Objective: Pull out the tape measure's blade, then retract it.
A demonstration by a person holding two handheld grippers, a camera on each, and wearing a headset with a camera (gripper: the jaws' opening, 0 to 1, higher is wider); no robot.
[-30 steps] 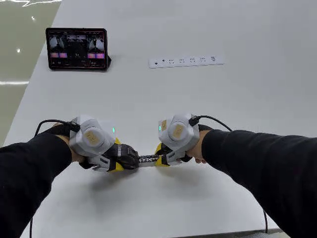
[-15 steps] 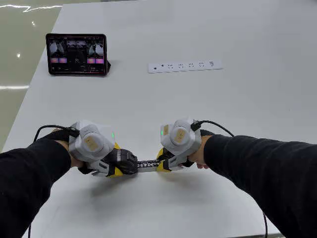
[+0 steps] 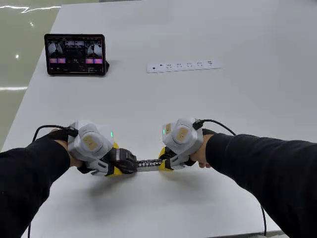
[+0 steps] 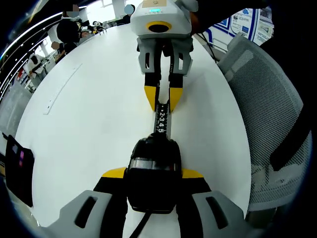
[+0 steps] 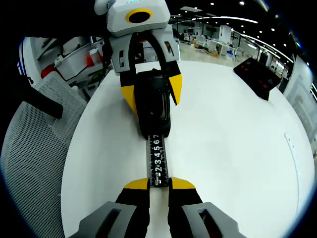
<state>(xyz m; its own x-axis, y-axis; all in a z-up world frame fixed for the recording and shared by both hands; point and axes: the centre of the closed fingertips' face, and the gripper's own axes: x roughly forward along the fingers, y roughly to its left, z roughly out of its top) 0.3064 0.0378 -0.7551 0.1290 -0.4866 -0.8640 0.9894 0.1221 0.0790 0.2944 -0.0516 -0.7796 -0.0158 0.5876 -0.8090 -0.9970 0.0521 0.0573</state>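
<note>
A black tape measure case [image 3: 124,160] [image 4: 152,168] [image 5: 153,103] sits between the yellow-tipped jaws of my left gripper [image 3: 116,163] [image 4: 148,173], which is shut on it. A short length of numbered blade [image 3: 148,164] [image 4: 161,121] [image 5: 156,161] runs out toward my right gripper [image 3: 164,165] [image 5: 159,184], which is shut on the blade's end. The two grippers face each other low over the white table [image 3: 163,99], near its front edge. Numbers up to about 7 show on the blade in the right gripper view.
A tablet [image 3: 75,54] with a lit screen stands at the table's far left. A white power strip [image 3: 183,65] lies flat at the far middle. A mesh office chair [image 4: 267,99] [image 5: 29,148] stands beside the table. Cables trail from both grippers.
The gap between the two grippers has widened slightly, with a bit more blade showing. The head camera has shifted a little.
</note>
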